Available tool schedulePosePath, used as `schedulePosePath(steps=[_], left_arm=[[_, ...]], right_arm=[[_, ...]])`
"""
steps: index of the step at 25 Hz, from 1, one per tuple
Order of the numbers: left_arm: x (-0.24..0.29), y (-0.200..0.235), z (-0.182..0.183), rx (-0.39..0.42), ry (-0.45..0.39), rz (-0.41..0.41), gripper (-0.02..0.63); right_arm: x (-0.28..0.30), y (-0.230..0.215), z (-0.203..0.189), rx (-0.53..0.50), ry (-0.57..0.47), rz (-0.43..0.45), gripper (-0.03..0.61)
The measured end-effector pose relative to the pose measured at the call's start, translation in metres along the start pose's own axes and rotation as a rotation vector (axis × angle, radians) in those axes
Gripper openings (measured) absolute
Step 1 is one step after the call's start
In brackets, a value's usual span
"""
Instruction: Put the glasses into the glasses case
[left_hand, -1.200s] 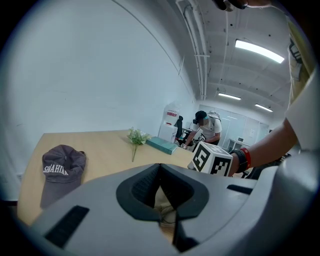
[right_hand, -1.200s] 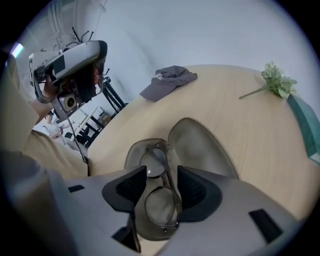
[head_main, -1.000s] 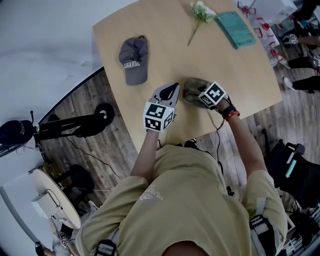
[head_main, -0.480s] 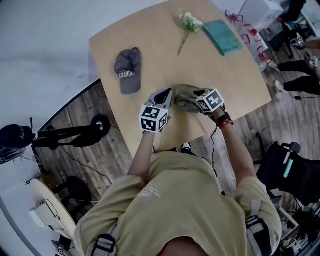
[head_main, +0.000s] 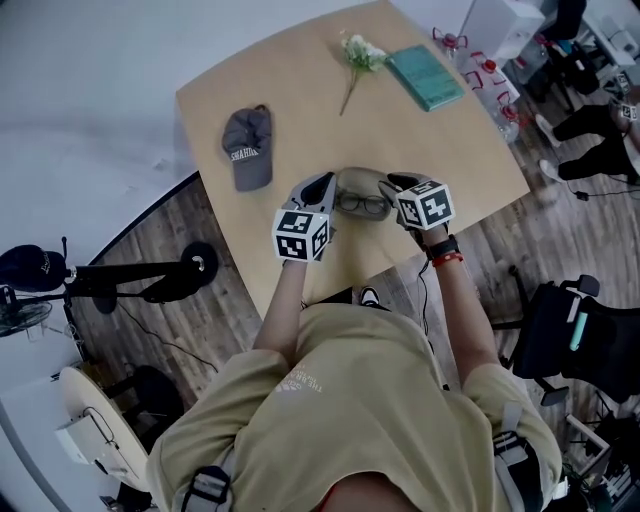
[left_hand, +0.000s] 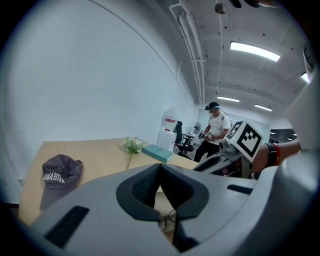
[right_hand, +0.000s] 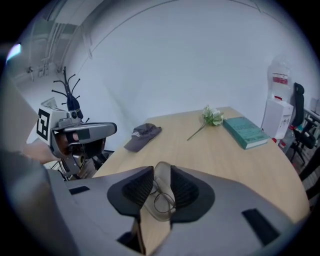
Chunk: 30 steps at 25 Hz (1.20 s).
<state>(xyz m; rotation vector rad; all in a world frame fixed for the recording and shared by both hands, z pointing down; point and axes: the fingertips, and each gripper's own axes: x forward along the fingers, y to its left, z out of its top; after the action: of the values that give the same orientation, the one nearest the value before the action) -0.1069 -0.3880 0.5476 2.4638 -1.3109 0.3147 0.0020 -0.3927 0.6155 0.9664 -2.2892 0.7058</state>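
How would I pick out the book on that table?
Find the light wooden table and look to its far right corner, away from the person. There, just right of the white flower sprig, lies the teal book: the only flat, rectangular thing on the tabletop.

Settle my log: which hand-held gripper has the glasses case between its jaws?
The right hand-held gripper, jaws just closing around the glasses case; the left hand-held gripper has them together.

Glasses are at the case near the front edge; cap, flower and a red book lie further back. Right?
Not quite: the book is teal, not red, as the head view shows. The glasses are at the case near the table's front edge; the cap and flower lie further back.
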Motion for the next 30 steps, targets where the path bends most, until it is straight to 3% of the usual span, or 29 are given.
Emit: schedulePosePath(steps=[14, 23, 30], left_arm=[[-0.035, -0.077, 0.053, 0.097, -0.127, 0.01, 0.015], [-0.066, -0.116, 0.076, 0.179, -0.21, 0.063, 0.015], [-0.086, -0.142, 0.084, 0.197, -0.278, 0.119, 0.015]], right_arm=[[-0.122, 0.022, 0.032, 0.016, -0.329, -0.109, 0.074], [-0.211, 0.033, 0.049, -0.036, -0.585, -0.304, 0.033], [-0.238, 0.045, 0.04, -0.023, -0.654, -0.344, 0.015]])
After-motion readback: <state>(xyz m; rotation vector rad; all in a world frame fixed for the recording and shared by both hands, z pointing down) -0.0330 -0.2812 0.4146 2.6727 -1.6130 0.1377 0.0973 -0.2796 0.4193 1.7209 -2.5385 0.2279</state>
